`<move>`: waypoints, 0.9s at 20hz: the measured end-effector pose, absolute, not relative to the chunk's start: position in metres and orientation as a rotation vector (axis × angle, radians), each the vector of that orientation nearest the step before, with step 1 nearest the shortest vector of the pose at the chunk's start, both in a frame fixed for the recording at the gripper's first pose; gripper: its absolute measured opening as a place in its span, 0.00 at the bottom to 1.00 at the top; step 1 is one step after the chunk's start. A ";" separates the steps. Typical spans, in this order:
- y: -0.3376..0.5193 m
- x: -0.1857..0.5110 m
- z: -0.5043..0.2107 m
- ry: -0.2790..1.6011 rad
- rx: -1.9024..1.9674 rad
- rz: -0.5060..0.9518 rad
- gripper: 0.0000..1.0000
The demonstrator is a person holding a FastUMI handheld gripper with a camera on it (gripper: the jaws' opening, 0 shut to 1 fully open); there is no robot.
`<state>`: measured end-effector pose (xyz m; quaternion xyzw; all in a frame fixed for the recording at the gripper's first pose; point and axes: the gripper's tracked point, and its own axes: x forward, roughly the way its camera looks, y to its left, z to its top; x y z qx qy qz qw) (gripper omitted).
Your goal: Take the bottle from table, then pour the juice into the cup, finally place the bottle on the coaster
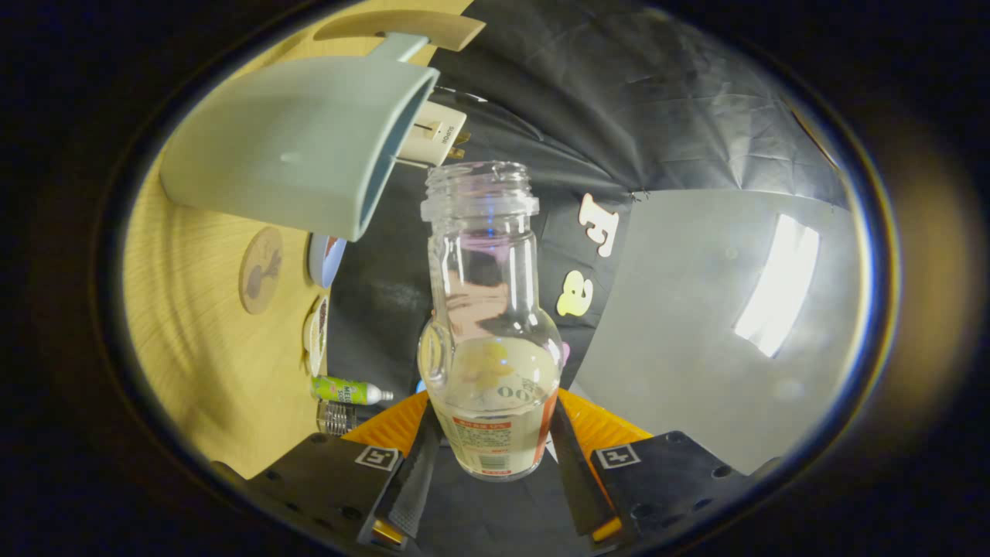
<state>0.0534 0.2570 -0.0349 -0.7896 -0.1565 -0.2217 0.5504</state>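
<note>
The tabletop [201,325] appears rolled sideways, so the gripper [489,456] seems tipped over, and the pouring step looks in hand or finishing. The pale cup [294,147] looms at about 10 o'clock from the bottle's mouth, its opening facing the neck. The gripper is closed on the bottle [489,325], both fingers pressing its labelled base. The bottle is clear glass, uncapped, with threaded neck; little juice seems left. Next it must be righted and carried to the round coaster [261,269], at 9 o'clock from the bottle.
</note>
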 end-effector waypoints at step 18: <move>0.229 0.100 -0.078 -0.016 -0.567 -0.133 0.77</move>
